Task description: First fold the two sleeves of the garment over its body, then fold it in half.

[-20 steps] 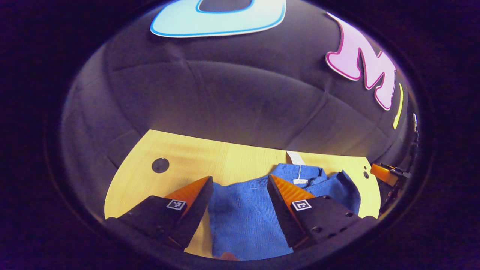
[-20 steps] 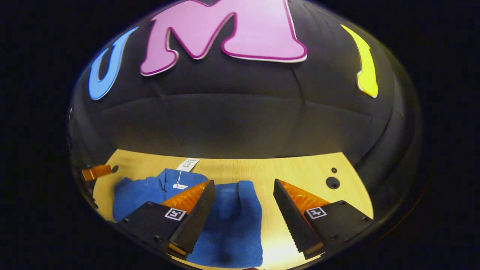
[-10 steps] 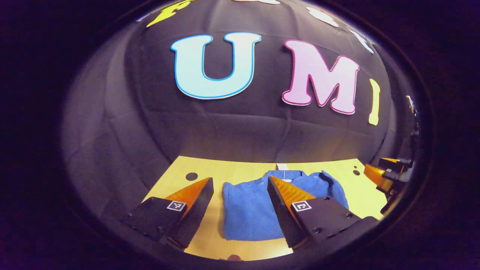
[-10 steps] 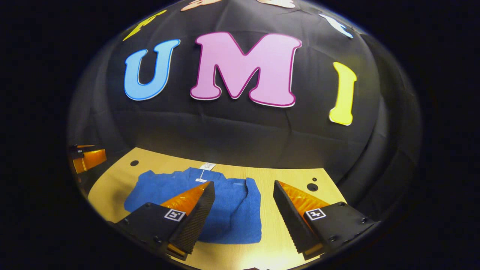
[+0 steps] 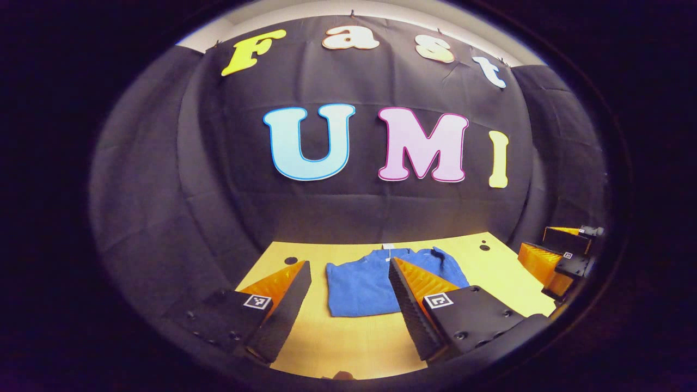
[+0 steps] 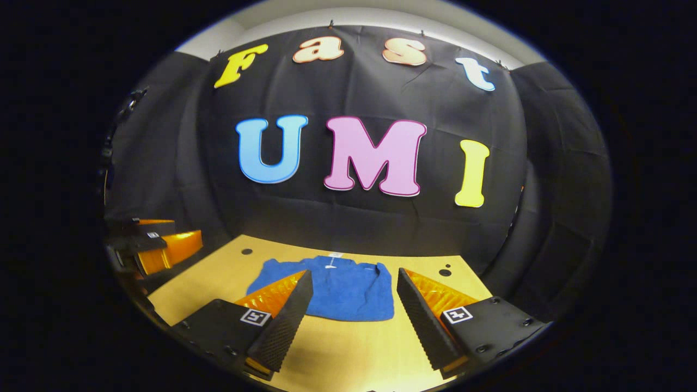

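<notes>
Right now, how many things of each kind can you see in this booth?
Grippers: 2 (left gripper, right gripper), both with jaws open and holding nothing
Blue garment: 1, folded on the table
White tag: 1, at the garment's far edge
Wooden table: 1
Total: 5

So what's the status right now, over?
Left gripper and right gripper open, above table. Blue knit garment lies folded. Nothing in the way.
</notes>
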`<action>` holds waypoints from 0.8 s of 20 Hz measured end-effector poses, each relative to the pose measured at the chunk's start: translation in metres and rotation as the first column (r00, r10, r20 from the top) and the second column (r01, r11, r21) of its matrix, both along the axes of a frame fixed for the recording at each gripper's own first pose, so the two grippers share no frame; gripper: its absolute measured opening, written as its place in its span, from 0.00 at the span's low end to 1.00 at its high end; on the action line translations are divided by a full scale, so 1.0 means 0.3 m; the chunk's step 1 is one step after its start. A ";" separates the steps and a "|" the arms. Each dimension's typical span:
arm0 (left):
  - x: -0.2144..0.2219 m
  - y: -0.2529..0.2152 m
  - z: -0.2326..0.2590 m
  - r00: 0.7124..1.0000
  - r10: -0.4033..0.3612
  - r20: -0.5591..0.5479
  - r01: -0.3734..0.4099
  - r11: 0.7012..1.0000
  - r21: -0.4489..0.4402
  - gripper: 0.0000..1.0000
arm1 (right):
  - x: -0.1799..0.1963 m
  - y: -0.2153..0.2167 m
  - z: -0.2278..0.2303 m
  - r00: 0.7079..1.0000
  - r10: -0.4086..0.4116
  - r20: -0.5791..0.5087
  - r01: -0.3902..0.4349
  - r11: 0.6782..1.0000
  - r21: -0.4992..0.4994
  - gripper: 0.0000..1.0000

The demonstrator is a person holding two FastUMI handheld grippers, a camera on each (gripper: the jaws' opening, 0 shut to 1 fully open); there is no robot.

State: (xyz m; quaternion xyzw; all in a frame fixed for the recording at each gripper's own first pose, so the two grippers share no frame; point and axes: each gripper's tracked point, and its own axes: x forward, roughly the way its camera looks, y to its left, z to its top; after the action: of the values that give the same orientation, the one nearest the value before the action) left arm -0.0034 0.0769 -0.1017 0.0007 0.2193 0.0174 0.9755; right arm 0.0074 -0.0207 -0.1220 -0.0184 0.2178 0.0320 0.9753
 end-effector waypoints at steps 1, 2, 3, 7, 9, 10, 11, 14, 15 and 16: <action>-0.053 -0.003 0.014 1.000 0.010 0.007 -0.010 1.000 0.012 0.84 | -0.036 0.013 0.034 1.000 0.009 0.021 -0.009 1.000 0.000 0.98; -0.116 -0.003 0.022 1.000 0.020 0.012 -0.021 0.999 0.029 0.84 | -0.067 0.029 0.062 0.999 0.018 0.043 -0.019 1.000 0.001 0.98; -0.167 0.000 0.032 0.999 0.031 0.028 -0.032 0.999 0.035 0.84 | -0.101 0.054 0.077 0.998 0.030 0.057 -0.031 1.000 0.005 0.98; -0.298 -0.017 0.075 0.992 0.044 0.114 -0.042 0.999 -0.021 0.84 | -0.218 0.119 0.148 0.994 0.041 0.097 -0.046 0.997 0.057 0.99; -0.344 0.019 0.113 0.989 0.054 0.139 -0.049 0.998 -0.039 0.83 | -0.267 0.131 0.182 0.993 0.038 0.116 -0.047 0.996 0.073 0.99; -0.370 0.017 0.085 0.989 0.057 0.139 -0.052 0.998 -0.038 0.82 | -0.288 0.134 0.195 0.990 0.038 0.133 -0.048 0.996 0.073 0.98; -0.379 0.030 0.093 0.987 0.065 0.144 -0.061 0.998 -0.034 0.81 | -0.300 0.136 0.204 0.988 0.041 0.146 -0.052 0.996 0.073 0.98; -0.404 0.058 0.108 0.986 0.088 0.143 -0.081 0.995 -0.053 0.81 | -0.323 0.154 0.205 0.989 0.050 0.138 -0.062 0.994 0.086 0.98; -0.411 0.067 0.112 0.985 0.092 0.145 -0.085 0.995 -0.056 0.81 | -0.326 0.150 0.200 0.990 0.047 0.133 -0.059 0.994 0.090 0.98; -0.415 0.072 0.118 0.985 0.088 0.149 -0.081 0.995 -0.056 0.81 | -0.326 0.147 0.204 0.991 0.043 0.130 -0.055 0.994 0.094 0.98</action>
State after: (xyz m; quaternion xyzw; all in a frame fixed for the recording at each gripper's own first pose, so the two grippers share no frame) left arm -0.1278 0.0985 -0.0663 -0.0341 0.1449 0.0535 0.9874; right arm -0.0905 0.0235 -0.0610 0.0219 0.1523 0.0652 0.9859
